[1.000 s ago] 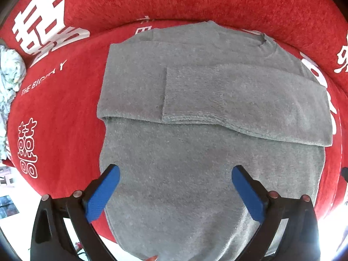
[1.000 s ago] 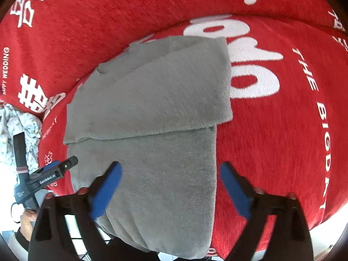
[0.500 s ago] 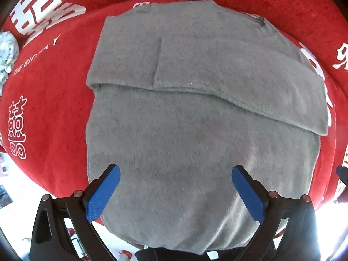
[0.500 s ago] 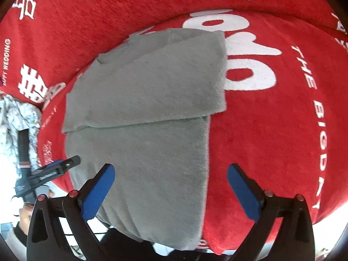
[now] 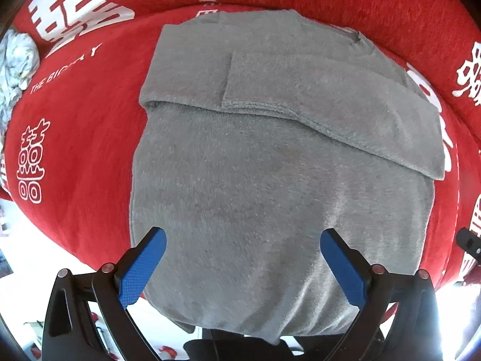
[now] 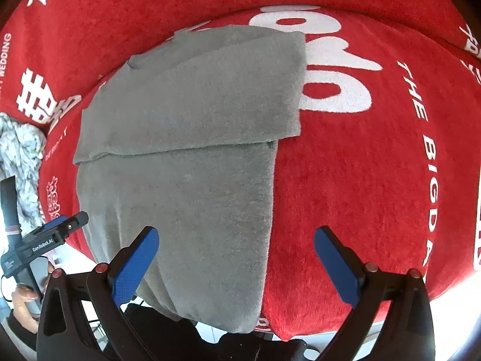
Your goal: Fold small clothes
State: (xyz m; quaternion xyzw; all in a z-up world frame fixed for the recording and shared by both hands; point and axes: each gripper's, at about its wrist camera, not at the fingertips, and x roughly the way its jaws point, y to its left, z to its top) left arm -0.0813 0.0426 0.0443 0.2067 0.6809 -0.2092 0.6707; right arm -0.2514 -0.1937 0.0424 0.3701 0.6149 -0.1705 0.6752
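Observation:
A grey sweater (image 5: 240, 180) lies flat on a red cloth, both sleeves folded across its chest, its hem hanging over the near edge. My left gripper (image 5: 243, 266) is open and empty above the sweater's lower part. In the right wrist view the sweater (image 6: 186, 162) fills the left half. My right gripper (image 6: 236, 263) is open and empty over the sweater's lower right edge. The left gripper (image 6: 45, 240) shows at the left of that view.
The red cloth (image 5: 75, 150) with white lettering covers the whole surface and a raised back (image 6: 150, 6). A crumpled pale patterned garment (image 5: 15, 66) lies at the far left; it also shows in the right wrist view (image 6: 21, 156).
Both grippers stay open and empty. The left view drew close to the sweater, then backed off a little. The right gripper opened wider and shifted slightly right.

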